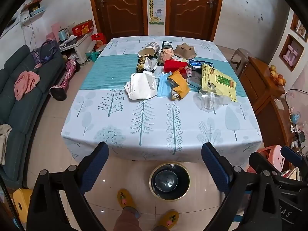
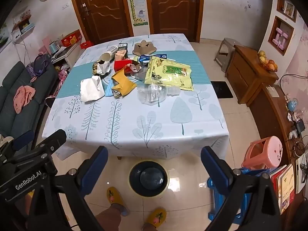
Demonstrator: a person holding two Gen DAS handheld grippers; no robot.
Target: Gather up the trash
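A heap of trash lies on the far half of the table [image 1: 119, 127]: crumpled white paper [image 1: 142, 85], an orange-yellow packet [image 1: 179, 86], a red box [image 1: 174, 65], a large yellow bag [image 1: 219, 80], a clear plastic bottle [image 1: 209, 96] and a tipped paper cup [image 1: 149, 50]. The same paper [image 2: 92, 90], bag [image 2: 169, 74] and bottle [image 2: 154, 94] show in the right wrist view. A dark-lined bin [image 1: 169, 181] [image 2: 148, 177] stands on the floor by the table's near edge. My left gripper [image 1: 155, 150] and right gripper [image 2: 154, 151] hover open and empty above the bin, well short of the heap.
A person's feet in yellow slippers [image 1: 126, 199] stand by the bin. A dark sofa [image 1: 21, 100] lines the left wall, a wooden cabinet [image 2: 248, 77] with fruit the right. A pink stool [image 2: 265, 152] and a blue stool [image 2: 227, 198] sit at the right.
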